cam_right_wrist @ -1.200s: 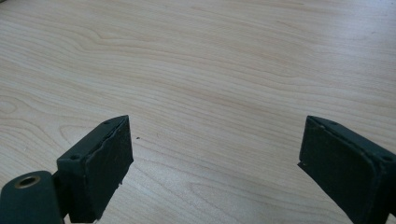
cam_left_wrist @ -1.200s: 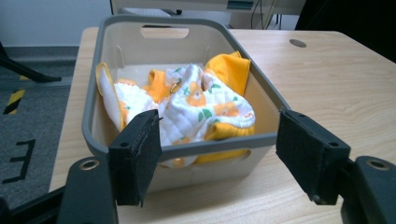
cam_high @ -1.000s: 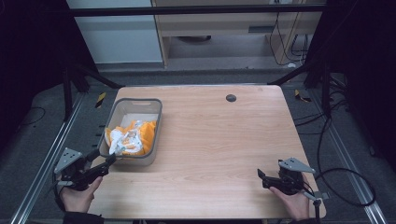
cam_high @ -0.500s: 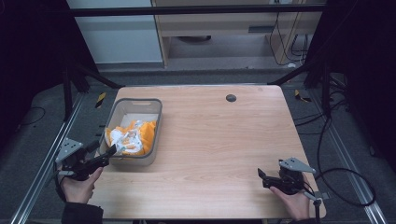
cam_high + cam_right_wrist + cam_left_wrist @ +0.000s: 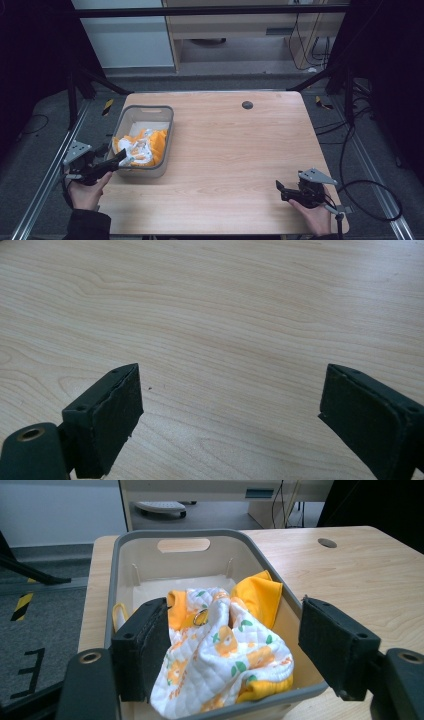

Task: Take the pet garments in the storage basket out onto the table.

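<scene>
At the near left corner of the pale wooden table [image 5: 225, 150], a grey plastic bin with a cut-out handle slot in its far wall [image 5: 131, 119] sits lengthwise, and a crumpled bundle of orange and white quilted cloth printed with small orange and green figures [image 5: 141, 147] lies heaped in its near half. The heap rides up toward the near rim, so I judge it the natural thing to reach for, and the bin seems set on that side to keep it within easy reach of the left hand.

The left gripper [image 5: 119, 157] is held low and level by the person's left hand [image 5: 86, 190], pointing right and away at the bin's near left corner. In the left gripper view its jaws stand wide apart with nothing between the pads, and the cloth bundle [image 5: 225, 660] lies just ahead of them, framed in the gap, with the bin rim [image 5: 270, 700] crossing below it. That wide spread looks chosen to take a thick fold of fabric.

Well apart, at the near right of the table, the right gripper [image 5: 281, 189] rests low in the person's right hand [image 5: 317, 217], aimed left over bare wood. Its jaws are also spread wide and empty, which reads as waiting
</scene>
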Demonstrator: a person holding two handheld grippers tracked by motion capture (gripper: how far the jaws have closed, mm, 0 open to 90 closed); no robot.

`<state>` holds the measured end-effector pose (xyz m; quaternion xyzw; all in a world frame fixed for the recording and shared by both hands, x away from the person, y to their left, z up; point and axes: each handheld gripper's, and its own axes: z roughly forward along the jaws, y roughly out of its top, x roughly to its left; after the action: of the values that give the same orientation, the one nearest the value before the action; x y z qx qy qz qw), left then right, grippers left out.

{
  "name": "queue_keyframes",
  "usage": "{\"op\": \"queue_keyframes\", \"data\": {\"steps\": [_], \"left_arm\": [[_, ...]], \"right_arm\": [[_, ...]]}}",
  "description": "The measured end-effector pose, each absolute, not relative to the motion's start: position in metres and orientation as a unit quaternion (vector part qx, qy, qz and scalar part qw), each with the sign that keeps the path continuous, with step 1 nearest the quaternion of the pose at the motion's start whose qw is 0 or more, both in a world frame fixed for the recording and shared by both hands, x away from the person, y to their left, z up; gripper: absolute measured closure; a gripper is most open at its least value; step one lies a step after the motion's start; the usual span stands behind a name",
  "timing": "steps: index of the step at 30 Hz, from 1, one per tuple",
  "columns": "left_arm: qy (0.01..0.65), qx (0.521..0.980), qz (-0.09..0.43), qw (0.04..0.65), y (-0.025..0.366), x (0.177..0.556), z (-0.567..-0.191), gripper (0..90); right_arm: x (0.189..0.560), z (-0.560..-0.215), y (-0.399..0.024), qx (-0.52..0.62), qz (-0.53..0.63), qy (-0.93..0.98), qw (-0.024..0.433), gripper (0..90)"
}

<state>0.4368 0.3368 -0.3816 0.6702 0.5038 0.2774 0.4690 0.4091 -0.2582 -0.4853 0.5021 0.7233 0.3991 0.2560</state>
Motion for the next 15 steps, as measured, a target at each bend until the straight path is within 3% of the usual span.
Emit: {"op": "queue_keyframes", "data": {"steps": [15], "left_arm": [[0.501, 0.695, 0.267, 0.441, 0.332, 0.467, -0.375, 26.5]], "right_arm": [[0.41, -0.486, -0.259, 0.503, 0.397, 0.724, 0.254, 10.3]]}}
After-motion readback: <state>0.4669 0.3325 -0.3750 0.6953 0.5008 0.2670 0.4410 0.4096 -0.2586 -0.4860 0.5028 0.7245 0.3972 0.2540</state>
